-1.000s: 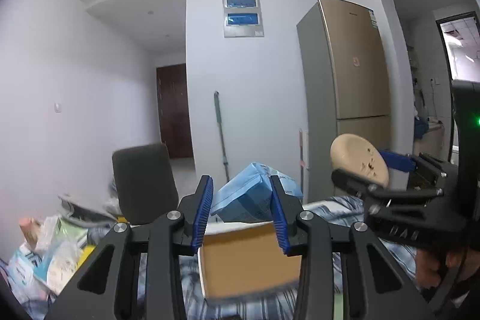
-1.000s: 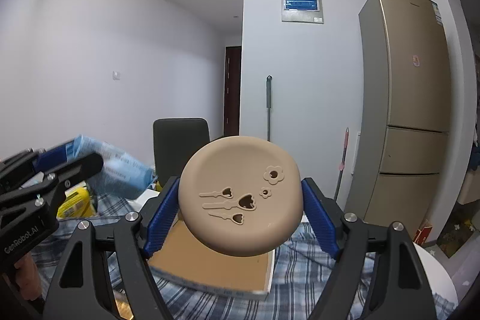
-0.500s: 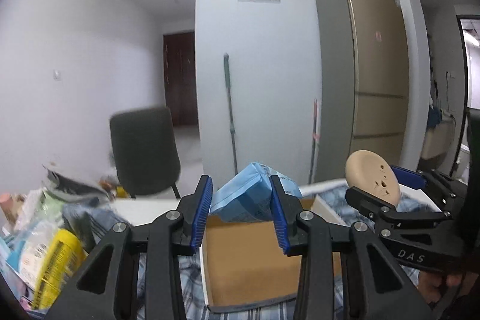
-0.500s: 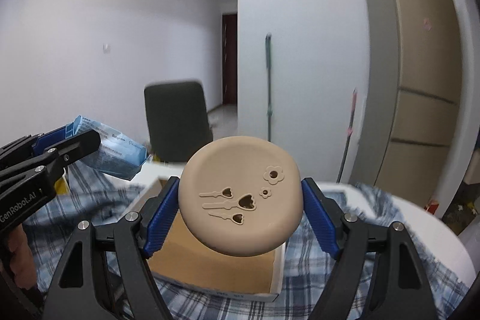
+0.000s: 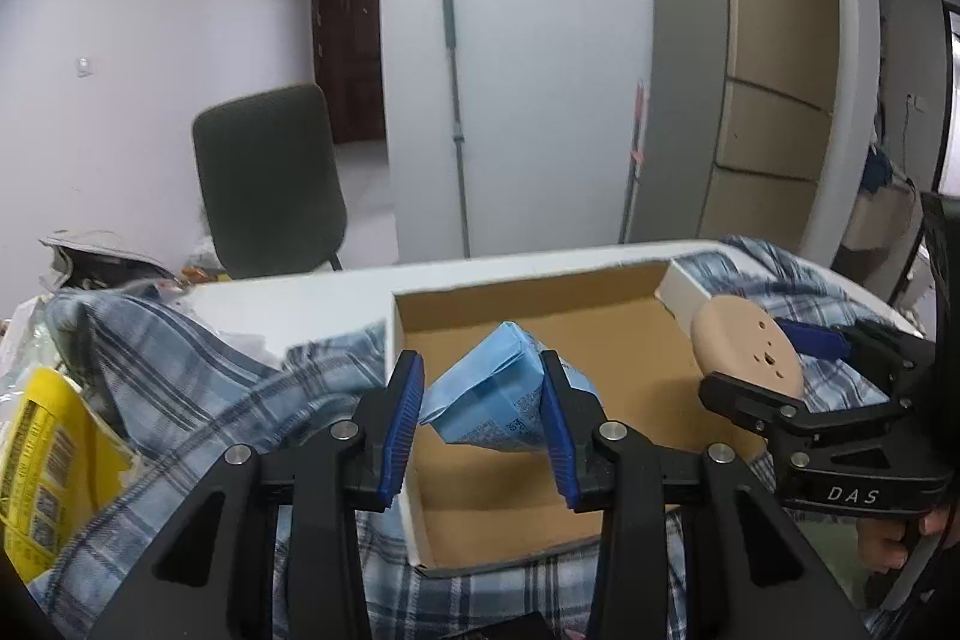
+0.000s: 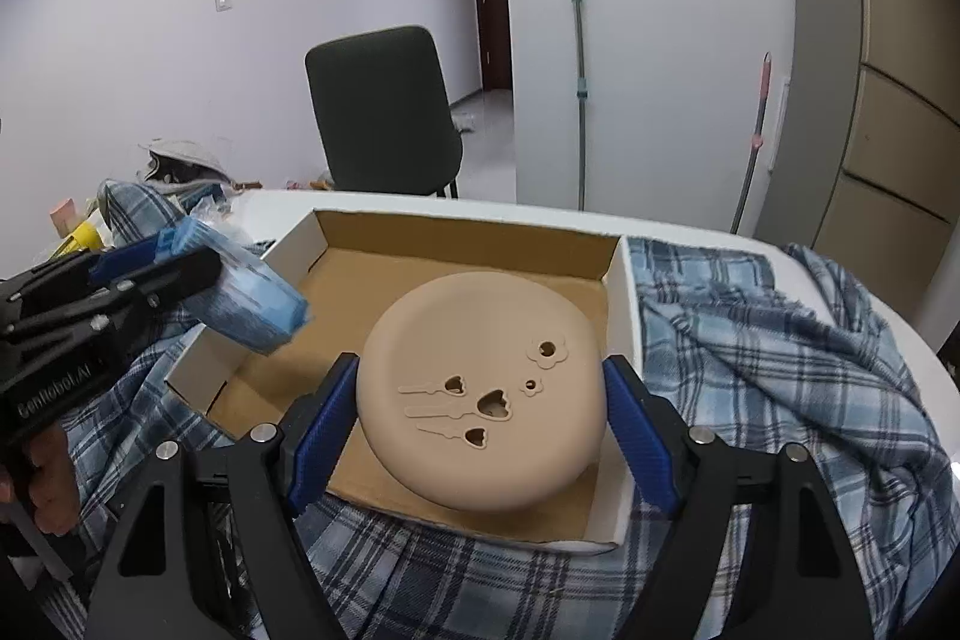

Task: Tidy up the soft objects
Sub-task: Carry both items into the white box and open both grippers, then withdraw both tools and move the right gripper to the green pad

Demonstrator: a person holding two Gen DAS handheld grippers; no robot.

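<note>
Two handheld grippers hang over an open cardboard box [image 6: 618,280] on a counter [image 5: 288,292] draped in blue plaid cloth [image 6: 750,340]. The left gripper [image 5: 480,400] has its fingers clamped on a blue packet [image 5: 498,394] above the box's left side; the right gripper [image 6: 480,418] has its fingers spread wide around a round beige pad [image 6: 480,388] above the box's middle

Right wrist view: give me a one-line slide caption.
Right gripper holds a beige round pad over the open cardboard box; left gripper brings a blue pack.
</note>
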